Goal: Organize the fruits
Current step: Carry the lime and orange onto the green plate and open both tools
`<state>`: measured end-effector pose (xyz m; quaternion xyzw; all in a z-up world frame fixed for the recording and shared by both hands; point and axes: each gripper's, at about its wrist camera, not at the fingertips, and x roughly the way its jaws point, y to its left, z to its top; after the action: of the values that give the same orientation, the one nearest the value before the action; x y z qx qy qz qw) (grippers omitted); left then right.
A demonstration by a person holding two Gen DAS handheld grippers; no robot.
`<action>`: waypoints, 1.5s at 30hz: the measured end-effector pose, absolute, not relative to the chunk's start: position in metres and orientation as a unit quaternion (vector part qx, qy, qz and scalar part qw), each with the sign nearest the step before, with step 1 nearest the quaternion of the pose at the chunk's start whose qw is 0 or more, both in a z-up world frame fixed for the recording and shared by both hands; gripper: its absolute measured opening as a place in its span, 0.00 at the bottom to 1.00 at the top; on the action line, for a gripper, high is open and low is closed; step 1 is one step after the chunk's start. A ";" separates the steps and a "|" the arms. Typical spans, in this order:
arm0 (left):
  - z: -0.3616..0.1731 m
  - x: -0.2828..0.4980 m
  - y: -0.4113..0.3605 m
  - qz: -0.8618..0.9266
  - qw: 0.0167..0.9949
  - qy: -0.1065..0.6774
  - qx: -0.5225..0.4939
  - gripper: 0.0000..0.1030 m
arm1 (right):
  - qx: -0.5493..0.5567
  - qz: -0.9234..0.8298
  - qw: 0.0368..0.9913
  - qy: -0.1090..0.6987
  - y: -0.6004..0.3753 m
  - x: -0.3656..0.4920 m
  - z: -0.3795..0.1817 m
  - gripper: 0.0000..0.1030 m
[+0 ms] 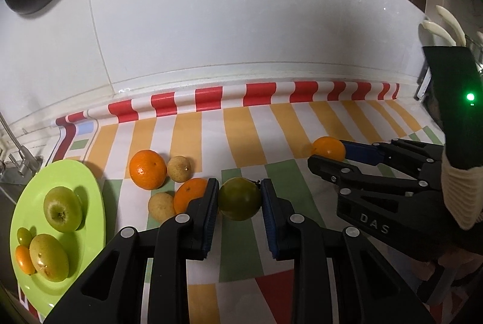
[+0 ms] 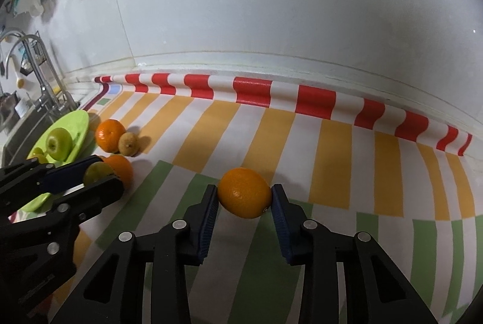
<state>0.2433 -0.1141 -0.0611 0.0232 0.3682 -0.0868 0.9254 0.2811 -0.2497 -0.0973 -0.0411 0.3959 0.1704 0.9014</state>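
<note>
Left wrist view: left claw clamped on a dark green fruit, pads pressed to both its sides, above the striped cloth on the worktop. Crowded just to the left of it: an orange touching the left finger, a pale brown fruit against that orange, a larger orange and a second pale brown fruit a little farther back. Farther left, at the worktop's left end, a lime green plate holding a green apple, a yellowish green fruit, a small green fruit and a small orange one; beyond the plate a tap and the sink edge. At right, right claw closed around a lone orange, well apart from the cluster. Right wrist view: right claw gripping that orange, both pads touching it. Open cloth to the right and toward the far wall, bare of anything up to the rolled red-and-white edge along the white tiled wall. Between the two claws, a clear strip of green and white stripes. On the left side only, fruit and plate in the way, sink close behind.
</note>
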 end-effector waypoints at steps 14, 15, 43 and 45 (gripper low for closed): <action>-0.034 0.193 -0.094 -0.097 0.934 0.344 0.012 0.27 | -0.043 0.168 0.914 0.366 -0.242 0.219 -0.052 0.36; -0.033 0.189 -0.092 -0.097 0.934 0.343 0.011 0.27 | -0.043 0.167 0.915 0.365 -0.241 0.215 -0.049 0.36; 0.010 0.078 -0.023 -0.022 0.959 0.282 -0.024 0.27 | -0.036 0.226 0.923 0.309 -0.187 0.118 0.004 0.36; 0.011 0.074 -0.018 -0.015 0.960 0.279 -0.027 0.27 | -0.041 0.232 0.923 0.304 -0.182 0.116 0.005 0.36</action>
<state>0.0737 -0.0185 0.0112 -0.0267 0.2791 -0.0152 0.9598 0.1161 -0.1818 0.0054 -0.0410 0.3037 0.2324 0.9231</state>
